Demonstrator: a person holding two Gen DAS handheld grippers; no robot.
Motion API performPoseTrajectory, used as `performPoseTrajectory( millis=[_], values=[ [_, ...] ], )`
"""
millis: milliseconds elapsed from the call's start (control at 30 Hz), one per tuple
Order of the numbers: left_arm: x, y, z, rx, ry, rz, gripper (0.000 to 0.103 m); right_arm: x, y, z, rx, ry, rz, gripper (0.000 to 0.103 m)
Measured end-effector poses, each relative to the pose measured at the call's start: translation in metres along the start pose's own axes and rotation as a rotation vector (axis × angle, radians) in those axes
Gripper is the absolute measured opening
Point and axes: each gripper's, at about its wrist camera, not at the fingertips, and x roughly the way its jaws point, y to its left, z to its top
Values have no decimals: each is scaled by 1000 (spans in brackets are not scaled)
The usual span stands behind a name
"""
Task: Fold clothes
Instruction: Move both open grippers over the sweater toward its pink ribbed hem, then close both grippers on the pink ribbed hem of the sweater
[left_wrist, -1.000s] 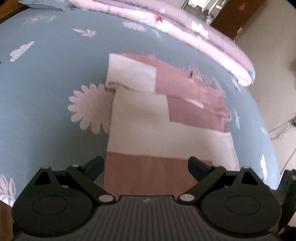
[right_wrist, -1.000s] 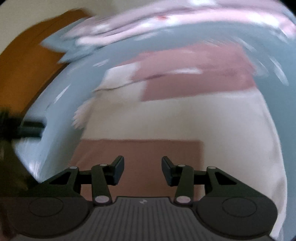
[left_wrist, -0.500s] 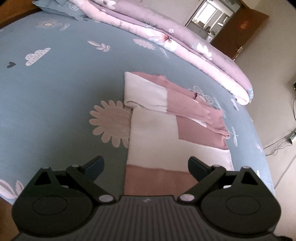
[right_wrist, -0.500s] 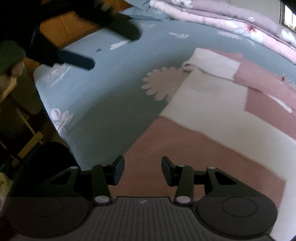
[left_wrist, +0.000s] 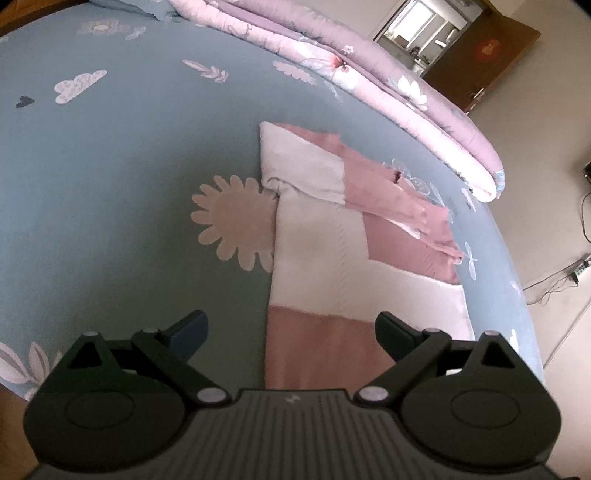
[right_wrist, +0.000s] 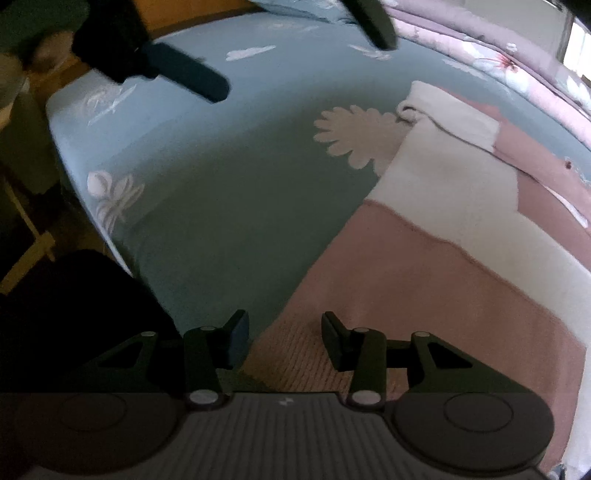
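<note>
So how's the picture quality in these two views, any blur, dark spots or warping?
Left wrist: sharp, evenly lit, fisheye curves the bed. Right wrist: dimmer, shadowed at lower left, left gripper smeared across the top, sweater fairly clear.

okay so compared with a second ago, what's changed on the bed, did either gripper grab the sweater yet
Neither has. The right gripper has swung across the pink and white sweater to its near left hem corner, jaws open just above the fabric. The left gripper has shifted toward the sweater's left edge, jaws wide open and empty. The sweater lies as before on the blue bedsheet, sleeves folded in.
</note>
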Motion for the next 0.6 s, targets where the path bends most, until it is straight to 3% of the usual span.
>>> performPoseTrajectory(
  millis=[100,200,267,300,367,467,600],
  values=[
    [3,6,-3,-3,13,6,96,1,4,-2,-32,-8,-28,47],
    [6,13,-6,-16,24,6,96,2,3,0,-33,-1,-47,30],
    [7,17,-7,-27,32,3,96,2,-1,2,-22,12,-45,25],
    [8,19,-8,-32,33,1,96,3,-1,2,-34,15,-63,13],
    [9,23,-9,-51,39,-18,96,2,-2,4,-46,21,-64,13],
    [13,32,-13,-116,65,-82,96,-3,-11,6,8,4,-31,11],
    [27,46,-21,-278,119,-245,96,-14,-24,11,66,-25,-2,11]
  ],
)
